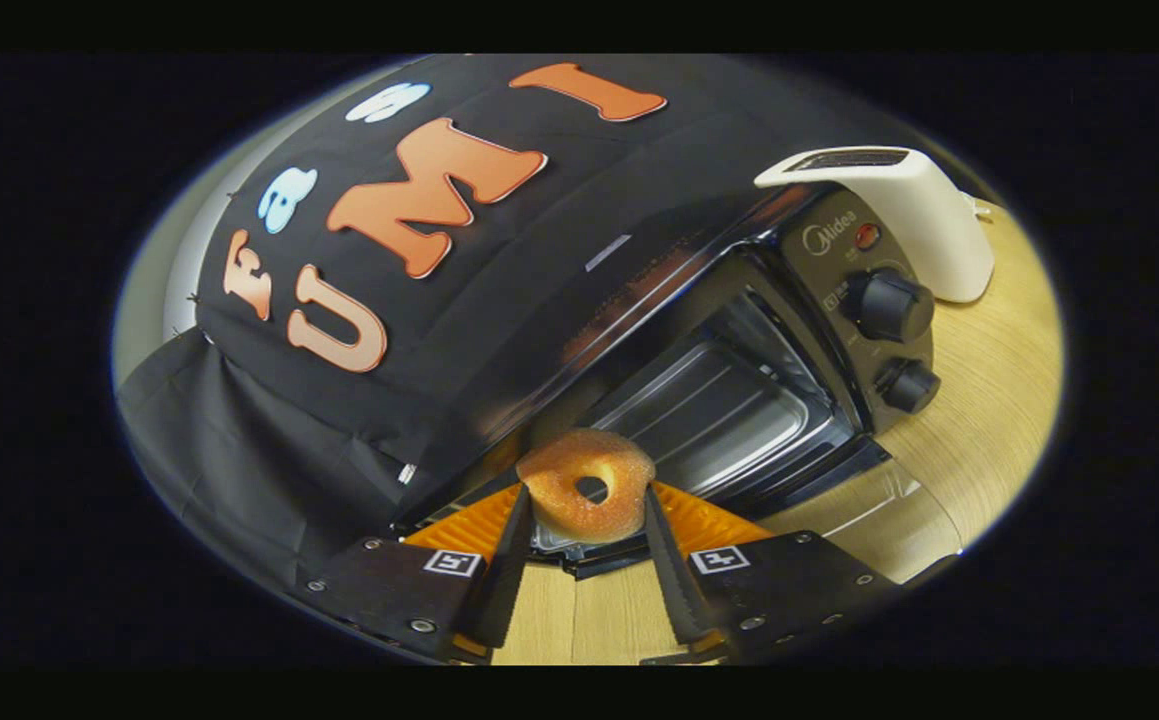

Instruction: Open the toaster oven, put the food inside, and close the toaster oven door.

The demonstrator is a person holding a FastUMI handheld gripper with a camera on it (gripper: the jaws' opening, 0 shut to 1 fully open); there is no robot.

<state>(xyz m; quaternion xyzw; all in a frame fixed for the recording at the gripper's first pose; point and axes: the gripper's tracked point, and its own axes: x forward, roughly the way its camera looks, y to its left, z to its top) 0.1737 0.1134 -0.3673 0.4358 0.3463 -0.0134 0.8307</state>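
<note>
A sugared donut (587, 485) stands on edge between my two fingers, and the gripper (587, 510) is shut on it. Just beyond it the black toaster oven (739, 330) stands with its door (839, 500) folded down flat toward me. The metal rack (709, 410) inside the cavity shows bare. The oven's control panel carries two black knobs (894, 305) and a red light (867, 236), off to the right of the opening. The donut hangs just over the door's hinge edge, in front of the cavity mouth.
A white slot toaster (899, 210) stands behind the oven's right side. The wooden table (989, 390) runs out to the right and below my fingers. Black cloth (269, 430) hangs close against the oven's left side and top.
</note>
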